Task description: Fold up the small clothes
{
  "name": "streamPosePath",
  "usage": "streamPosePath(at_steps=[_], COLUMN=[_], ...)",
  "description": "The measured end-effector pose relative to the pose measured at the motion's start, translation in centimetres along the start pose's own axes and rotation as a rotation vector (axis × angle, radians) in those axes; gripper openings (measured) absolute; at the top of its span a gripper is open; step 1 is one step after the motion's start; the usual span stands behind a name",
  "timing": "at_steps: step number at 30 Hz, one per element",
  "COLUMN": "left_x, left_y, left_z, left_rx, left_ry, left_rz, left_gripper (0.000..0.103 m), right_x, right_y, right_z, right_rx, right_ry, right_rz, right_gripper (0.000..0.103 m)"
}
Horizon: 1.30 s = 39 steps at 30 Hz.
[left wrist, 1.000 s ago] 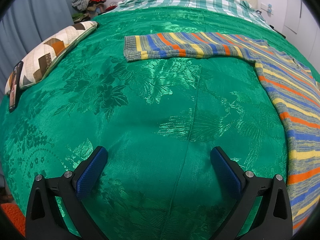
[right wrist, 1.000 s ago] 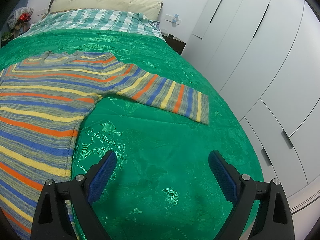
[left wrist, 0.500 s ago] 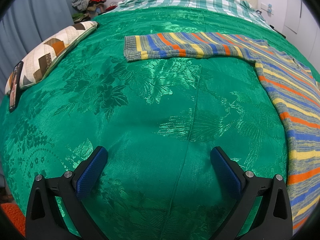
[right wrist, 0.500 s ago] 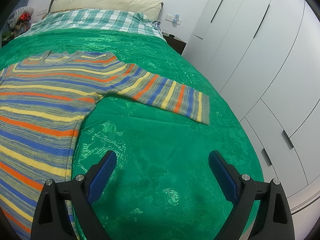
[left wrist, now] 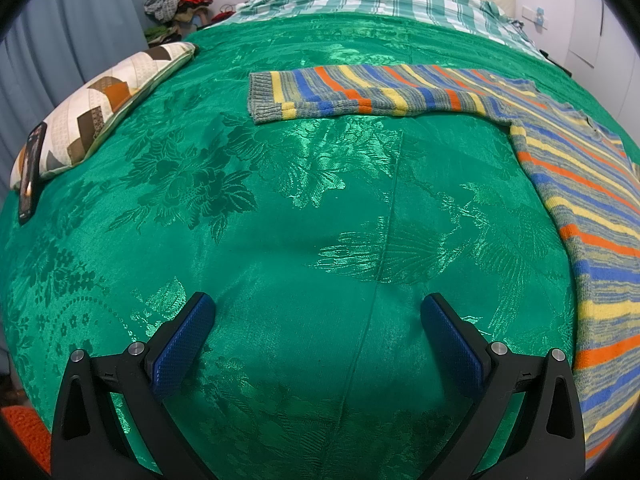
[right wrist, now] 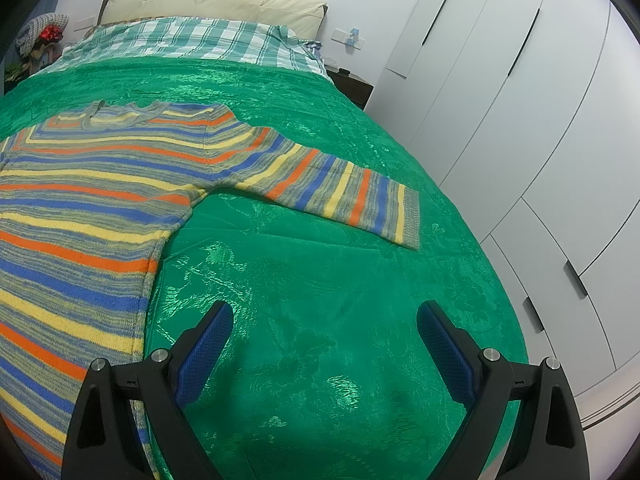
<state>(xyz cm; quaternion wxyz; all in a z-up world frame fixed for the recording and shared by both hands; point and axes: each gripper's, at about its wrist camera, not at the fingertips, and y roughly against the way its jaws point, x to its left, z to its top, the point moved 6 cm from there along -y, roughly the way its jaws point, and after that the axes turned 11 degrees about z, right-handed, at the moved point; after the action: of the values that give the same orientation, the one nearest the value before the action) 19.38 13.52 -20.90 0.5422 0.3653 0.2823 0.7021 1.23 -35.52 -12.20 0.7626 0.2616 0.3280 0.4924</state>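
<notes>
Left gripper spread wide, empty, hovering over bare green bedspread. Right gripper likewise spread, empty, its left finger just at the sweater's side edge.

Striped knit sweater laid flat between the two, sleeves out to both sides. Neckline toward the checked pillows, hem out of view near the camera side; long axis head-to-foot of bed, sleeve line across it.

Probably light, soft, floppy knit; likely to stretch and drag. Satin-look cover probably slick, so may slide rather than crease. Best pinch points: ribbed cuffs, left and right; thicker, stiffer edge.
</notes>
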Motion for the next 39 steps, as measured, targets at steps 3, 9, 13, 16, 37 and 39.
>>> streamPosePath(at_steps=[3, 9, 13, 16, 37, 39], left_x=[0.0, 1.3, 3.1, 3.9, -0.2, -0.4], left_y=[0.0, 3.9, 7.0, 6.7, 3.9, 4.1], left_z=[0.0, 1.7, 2.5, 2.7, -0.1, -0.1], left_rx=[0.001, -0.087, -0.191, -0.187, -0.086, -0.093], left_ry=[0.000, 0.002, 0.038, 0.087, -0.068, -0.072], left_rz=[0.000, 0.001, -0.022, -0.023, 0.041, 0.029], left_gripper=[0.103, 0.102, 0.102, 0.102, 0.102, 0.102], right_x=[0.1, -1.5, -10.6, -17.0, -18.0, -17.4], right_y=[0.0, 0.3, 0.1, -2.9, -16.3, -13.6], right_z=[0.0, 1.3, 5.4, 7.1, 6.3, 9.6], right_rx=[0.000, -0.005, -0.087, -0.097, 0.134, 0.060], right_ry=[0.000, -0.139, -0.410, -0.659, -0.796, -0.742], right_rz=[0.001, 0.216, 0.302, 0.396, 0.519, 0.557], right_gripper=[0.092, 0.092, 0.092, 0.092, 0.006, 0.006])
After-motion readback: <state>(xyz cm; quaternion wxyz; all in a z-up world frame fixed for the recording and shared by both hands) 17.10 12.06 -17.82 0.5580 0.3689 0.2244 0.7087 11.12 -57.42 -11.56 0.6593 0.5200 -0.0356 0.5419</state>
